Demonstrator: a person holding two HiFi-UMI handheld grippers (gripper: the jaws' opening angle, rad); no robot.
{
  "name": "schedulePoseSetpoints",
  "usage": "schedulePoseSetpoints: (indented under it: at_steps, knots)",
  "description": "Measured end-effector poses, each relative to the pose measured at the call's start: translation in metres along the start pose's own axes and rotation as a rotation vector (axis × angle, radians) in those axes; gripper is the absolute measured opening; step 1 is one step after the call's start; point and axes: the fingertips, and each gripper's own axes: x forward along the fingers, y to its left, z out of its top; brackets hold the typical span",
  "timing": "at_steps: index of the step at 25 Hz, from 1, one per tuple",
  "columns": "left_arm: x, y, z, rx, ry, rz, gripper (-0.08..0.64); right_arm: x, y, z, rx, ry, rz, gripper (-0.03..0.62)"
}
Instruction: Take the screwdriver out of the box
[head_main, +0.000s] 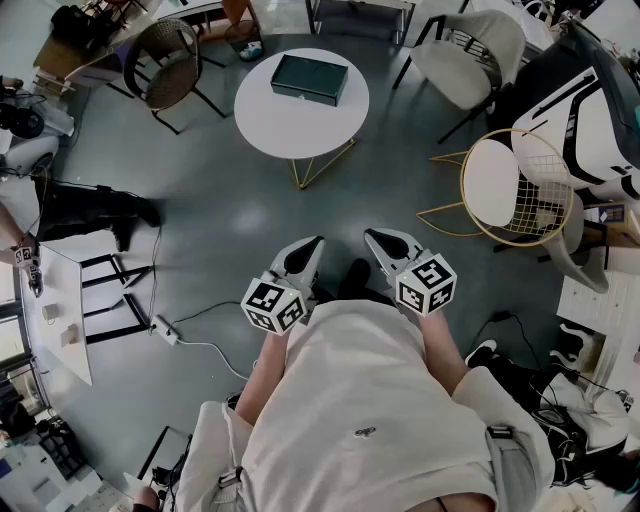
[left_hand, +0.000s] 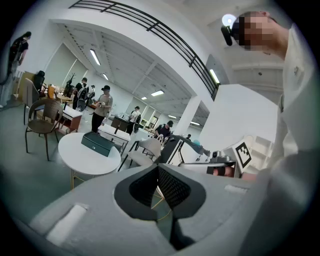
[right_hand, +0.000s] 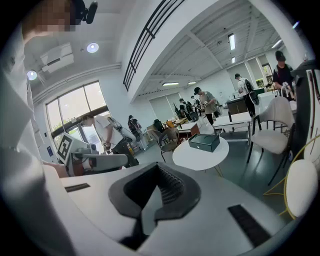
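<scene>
A closed dark green box (head_main: 310, 79) lies on a round white table (head_main: 300, 130) some way ahead of me across the floor. No screwdriver shows. My left gripper (head_main: 312, 243) and right gripper (head_main: 372, 236) are held side by side at waist height, pointing toward the table, far from the box. Both are shut with nothing between the jaws. In the left gripper view the box (left_hand: 97, 143) sits on the table (left_hand: 82, 161) left of the closed tips (left_hand: 158, 168). In the right gripper view the box (right_hand: 204, 142) lies beyond the closed tips (right_hand: 159, 167).
A dark wicker chair (head_main: 170, 65) stands left of the table, a white chair (head_main: 470, 50) to its right, and a gold wire chair (head_main: 515, 185) nearer right. A power strip and cable (head_main: 165, 330) lie on the floor at left. Several people stand in the background.
</scene>
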Motion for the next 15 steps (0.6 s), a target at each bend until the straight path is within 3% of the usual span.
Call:
schedulePoseSetpoints:
  at_steps: [9,15]
  knots:
    - [0.011,-0.014,-0.007,0.012,0.009,0.009,0.011,-0.014,-0.006,-0.004,-0.034,0.002,0.015,0.005]
    - [0.021,-0.021,-0.008,0.022,0.006,0.015,0.011,-0.023,-0.026,-0.006,0.053,-0.025,-0.016,0.006]
